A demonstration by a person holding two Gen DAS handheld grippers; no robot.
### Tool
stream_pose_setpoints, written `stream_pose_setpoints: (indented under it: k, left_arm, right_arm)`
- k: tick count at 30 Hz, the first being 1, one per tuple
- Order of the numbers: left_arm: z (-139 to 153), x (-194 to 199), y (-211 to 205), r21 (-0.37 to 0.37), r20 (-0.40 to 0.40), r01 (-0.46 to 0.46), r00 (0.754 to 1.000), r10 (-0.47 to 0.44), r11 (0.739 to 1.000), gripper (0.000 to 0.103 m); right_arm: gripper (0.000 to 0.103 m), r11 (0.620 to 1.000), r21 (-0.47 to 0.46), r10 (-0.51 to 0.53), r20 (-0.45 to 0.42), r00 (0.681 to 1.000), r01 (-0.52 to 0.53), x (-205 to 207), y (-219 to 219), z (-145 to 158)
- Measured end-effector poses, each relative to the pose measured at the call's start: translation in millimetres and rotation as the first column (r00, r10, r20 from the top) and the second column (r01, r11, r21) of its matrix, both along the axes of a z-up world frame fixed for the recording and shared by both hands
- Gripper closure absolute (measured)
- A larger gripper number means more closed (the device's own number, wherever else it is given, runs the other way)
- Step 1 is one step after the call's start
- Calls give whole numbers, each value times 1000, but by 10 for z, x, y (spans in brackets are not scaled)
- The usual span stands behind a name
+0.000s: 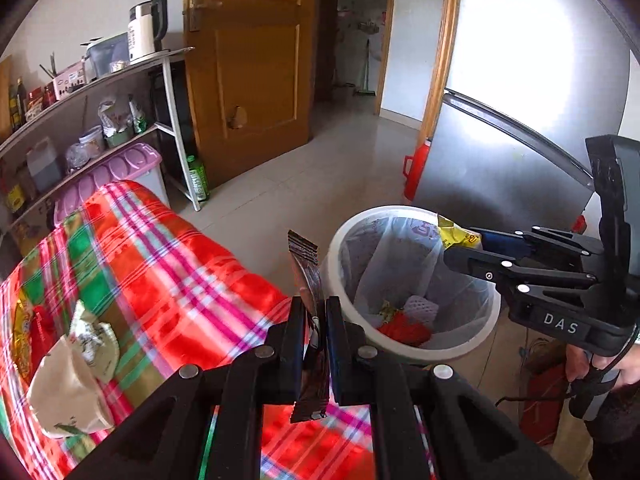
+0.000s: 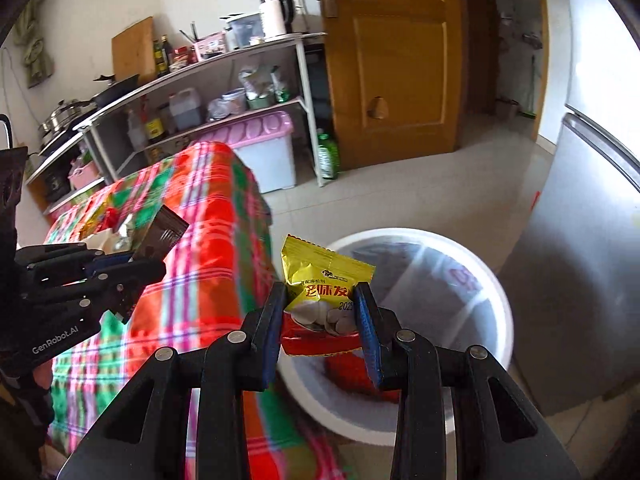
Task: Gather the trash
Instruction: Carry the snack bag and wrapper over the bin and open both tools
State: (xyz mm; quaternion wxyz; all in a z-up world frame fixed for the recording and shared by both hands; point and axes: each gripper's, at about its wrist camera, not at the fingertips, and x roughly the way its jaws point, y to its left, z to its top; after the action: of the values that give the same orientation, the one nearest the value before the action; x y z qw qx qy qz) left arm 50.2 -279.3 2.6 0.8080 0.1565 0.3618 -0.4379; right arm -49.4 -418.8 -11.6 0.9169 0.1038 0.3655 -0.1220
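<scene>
Two hand-held grippers carry snack litter toward a white waste bin [image 1: 416, 344] that stands on the tiled floor beside a table [image 1: 168, 264] draped in a red, green and pink plaid cloth. The left gripper [image 1: 316, 320] has its jaws pinched nearly together on a dark brown wrapper [image 1: 308, 276], held upright at the table's edge, just short of the bin's rim. The right gripper [image 2: 320, 320] has its jaws part-way apart, clamped on a puffy yellow and red snack packet [image 2: 324, 292], which hangs over the open mouth of the bin. The bin is lined with a clear bag and already holds some red and white scraps at the bottom. Crumpled paper wrappers [image 1: 76, 376] lie on the table behind the left gripper. The step in hand appears to be the drop: the right jaws likely need only to spread, while the left gripper probably has to travel a little farther over the rim before letting go.
</scene>
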Motion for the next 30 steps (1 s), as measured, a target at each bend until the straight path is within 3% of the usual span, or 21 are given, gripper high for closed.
stream_pose_setpoints:
  k: [11, 23, 28, 30]
  left_arm:
    - [-293, -35, -608, 44, -46, 40, 998, -38, 998, 93]
    - [-534, -79, -946, 101, -68, 44, 997, -38, 994, 93]
    - [-604, -72, -983, 103, -107, 47, 994, -35, 994, 89]
    - [-599, -62, -972, 102, -111, 48, 993, -37, 994, 79]
  right_arm:
    - [68, 994, -1, -109, -78, 991, 110, -75, -464, -303]
    - [67, 984, -17, -178, -151, 972, 177, -71, -717, -580]
    - [67, 980, 3, -194, -171, 966, 197, -77, -799, -657]
    - [65, 981, 7, -190, -175, 966, 194, -84, -803, -670]
